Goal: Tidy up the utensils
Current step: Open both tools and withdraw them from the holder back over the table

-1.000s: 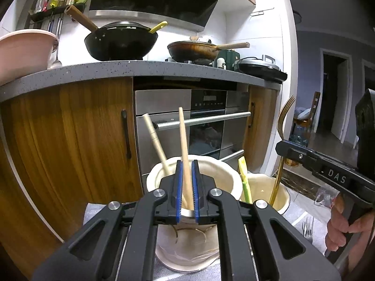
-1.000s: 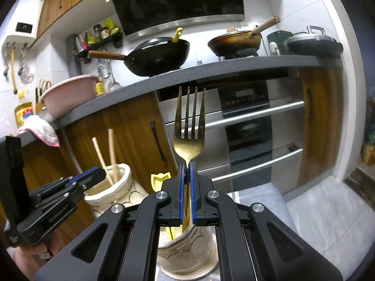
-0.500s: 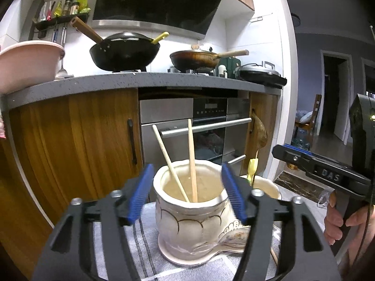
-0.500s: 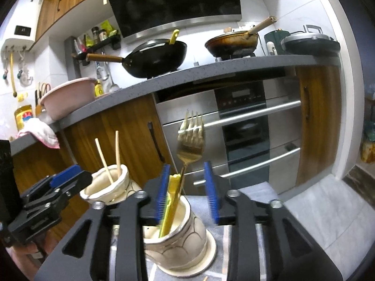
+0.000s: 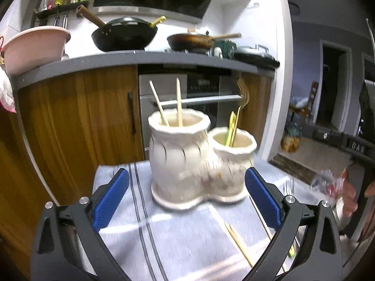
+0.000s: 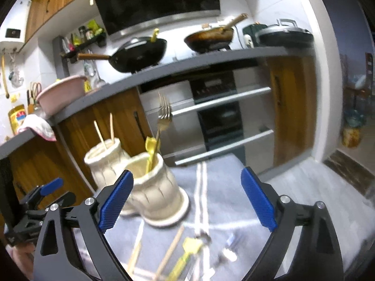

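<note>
Both jaws have just opened and hold nothing; chopsticks (image 5: 178,103) and fork (image 6: 164,119) stand in the pot (image 5: 180,154), more chopsticks (image 5: 238,243) lie near it

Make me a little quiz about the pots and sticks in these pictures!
1. True or false: the gold metal fork stands in the shorter cream ceramic pot.
2. How many wooden chopsticks stand in the taller cream ceramic pot?
3. The left tongs are: A) shut on a chopstick B) open, holding nothing C) shut on a pot.

Key: 1 true; 2 two; 3 B.
</note>
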`<state>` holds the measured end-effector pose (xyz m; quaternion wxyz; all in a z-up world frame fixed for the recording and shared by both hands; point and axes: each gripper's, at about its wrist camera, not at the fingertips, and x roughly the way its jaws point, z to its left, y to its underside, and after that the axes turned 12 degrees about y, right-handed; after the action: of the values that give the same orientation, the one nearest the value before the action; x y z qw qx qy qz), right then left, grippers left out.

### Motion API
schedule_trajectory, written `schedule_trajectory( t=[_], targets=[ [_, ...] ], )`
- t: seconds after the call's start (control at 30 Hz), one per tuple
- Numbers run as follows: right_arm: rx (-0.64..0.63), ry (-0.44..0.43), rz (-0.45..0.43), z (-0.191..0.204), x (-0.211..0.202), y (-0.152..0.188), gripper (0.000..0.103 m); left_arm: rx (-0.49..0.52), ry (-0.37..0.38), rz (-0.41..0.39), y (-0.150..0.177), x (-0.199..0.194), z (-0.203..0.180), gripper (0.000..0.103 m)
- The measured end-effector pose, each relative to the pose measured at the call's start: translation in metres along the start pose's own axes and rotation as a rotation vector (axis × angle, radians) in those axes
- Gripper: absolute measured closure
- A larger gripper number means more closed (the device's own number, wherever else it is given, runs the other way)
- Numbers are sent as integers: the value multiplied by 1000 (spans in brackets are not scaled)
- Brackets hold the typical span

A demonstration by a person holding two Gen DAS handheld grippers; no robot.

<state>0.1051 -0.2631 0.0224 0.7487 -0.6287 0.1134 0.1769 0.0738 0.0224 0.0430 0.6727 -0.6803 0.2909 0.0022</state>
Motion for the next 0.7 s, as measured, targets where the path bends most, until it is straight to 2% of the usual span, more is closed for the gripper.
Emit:
schedule_trajectory(
  t=[0.13,0.3,0.53,0.7],
  targets=[
    [-29,47,59,-11,-13,13,10,-41,26,61,15,-6,-6,6],
    [-58,101,140,-21,-16,28,10,-40,-8,166,32,-6,-17,6],
    [-90,130,264,-22,-7,48,10,-104,-15,314,50,3,-26,6],
    [-114,154,331,-23,2,57,10,-111,-24,403,58,11,-35,13]
  ],
)
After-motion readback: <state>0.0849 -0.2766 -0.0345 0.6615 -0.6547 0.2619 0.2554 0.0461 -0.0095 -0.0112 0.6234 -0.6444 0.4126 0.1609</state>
